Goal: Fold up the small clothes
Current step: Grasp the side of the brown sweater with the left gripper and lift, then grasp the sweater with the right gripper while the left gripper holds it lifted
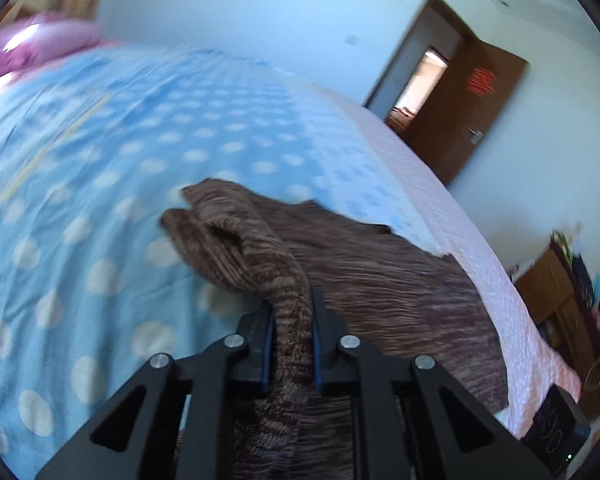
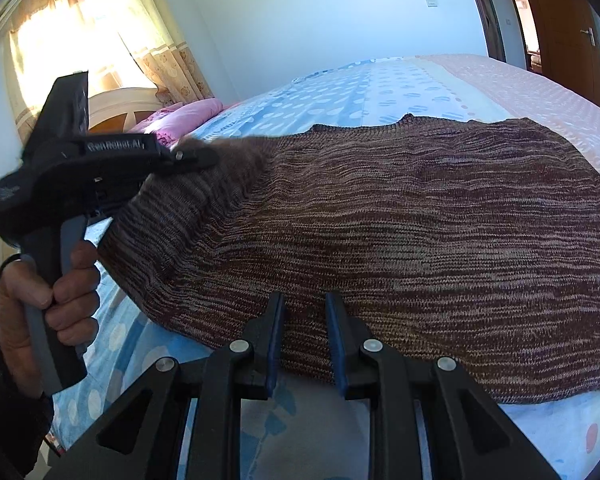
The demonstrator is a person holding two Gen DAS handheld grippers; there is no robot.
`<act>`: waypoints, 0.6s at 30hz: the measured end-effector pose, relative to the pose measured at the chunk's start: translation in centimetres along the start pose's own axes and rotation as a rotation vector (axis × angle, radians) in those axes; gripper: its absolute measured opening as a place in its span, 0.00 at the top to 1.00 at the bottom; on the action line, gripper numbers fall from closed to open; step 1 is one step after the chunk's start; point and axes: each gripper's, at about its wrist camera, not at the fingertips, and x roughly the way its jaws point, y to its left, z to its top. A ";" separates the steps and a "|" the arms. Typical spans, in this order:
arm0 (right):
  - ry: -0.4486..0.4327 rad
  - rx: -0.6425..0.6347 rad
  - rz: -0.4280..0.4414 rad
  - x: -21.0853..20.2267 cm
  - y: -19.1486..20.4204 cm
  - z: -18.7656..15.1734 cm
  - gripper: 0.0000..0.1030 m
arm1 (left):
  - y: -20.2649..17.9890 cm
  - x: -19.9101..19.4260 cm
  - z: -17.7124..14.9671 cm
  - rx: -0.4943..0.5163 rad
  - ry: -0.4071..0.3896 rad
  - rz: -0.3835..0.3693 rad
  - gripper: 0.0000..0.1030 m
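On the bed the brown knit sweater lies spread. The left tongs are clenched on its sleeve; the right tongs sit at the near hem, and whether they pinch it I cannot tell. Carry the sleeve straight across the body, keeping the hem flat.

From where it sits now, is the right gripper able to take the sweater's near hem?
Probably yes. The right gripper sits at the brown knit sweater's near hem, which already runs between its jaws, though whether they pinch it is unclear. The left gripper grips the far-left end, clear of it.
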 end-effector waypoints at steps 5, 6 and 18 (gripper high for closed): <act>-0.001 0.017 0.019 0.0 -0.3 0.1 0.78 | -4.8 2.4 -1.7 0.155 0.057 -0.040 0.85; 0.000 0.019 0.022 0.1 -0.4 0.1 0.78 | -5.1 3.3 -2.3 0.170 0.080 -0.027 0.86; 0.040 0.096 0.070 0.0 -1.9 1.4 0.78 | -4.0 4.4 -3.4 0.150 0.063 -0.051 0.84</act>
